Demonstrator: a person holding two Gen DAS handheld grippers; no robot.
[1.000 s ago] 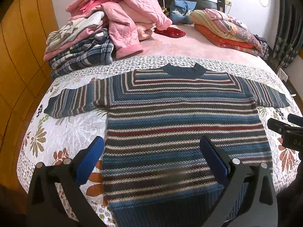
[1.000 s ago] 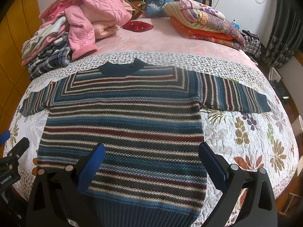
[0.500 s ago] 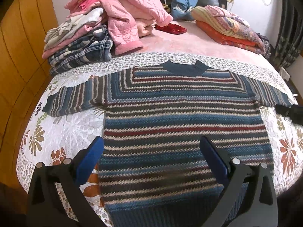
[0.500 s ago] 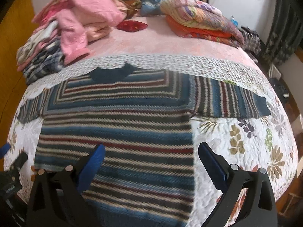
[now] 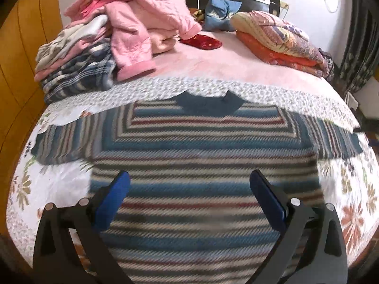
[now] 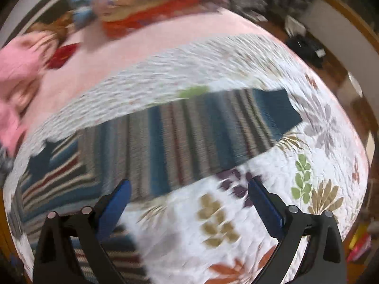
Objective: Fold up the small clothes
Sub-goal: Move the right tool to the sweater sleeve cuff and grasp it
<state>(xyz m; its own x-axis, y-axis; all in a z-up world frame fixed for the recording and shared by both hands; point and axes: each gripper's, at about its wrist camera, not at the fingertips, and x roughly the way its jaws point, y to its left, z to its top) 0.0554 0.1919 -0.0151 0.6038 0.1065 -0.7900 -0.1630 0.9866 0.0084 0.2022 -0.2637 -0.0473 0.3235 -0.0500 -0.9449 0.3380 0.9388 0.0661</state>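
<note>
While both cameras blur with motion, a striped knit sweater (image 5: 201,156) lies flat, front up, on a floral quilt (image 5: 59,184) covering the near part of a bed. Its dark blue collar (image 5: 208,103) points toward the headboard, and both sleeves stretch straight out to the sides.

Seen from the left wrist camera, the left gripper (image 5: 189,191) hangs above the sweater's lower body with its blue-padded fingers (image 5: 113,198) spread wide and nothing between them. To the left of the body there is bare quilt below the left sleeve (image 5: 61,144), running to the bed's edge beside an orange wooden wall panel (image 5: 19,71).

From the right wrist camera, the right gripper (image 6: 189,196) is likewise spread wide and empty, hanging above bare quilt just below the right sleeve (image 6: 213,127). That sleeve ends in a dark blue cuff (image 6: 277,111), with open quilt beyond it to the rounded bed edge, and wooden floor (image 6: 331,66) past that.

Farther up the bed, beyond the quilt's patterned border, lies a pink sheet (image 5: 225,64). A heap of pink and plaid clothes (image 5: 113,37) sits at its left, well apart from the sweater, and folded orange and patterned blankets (image 5: 284,40) sit at its right.
</note>
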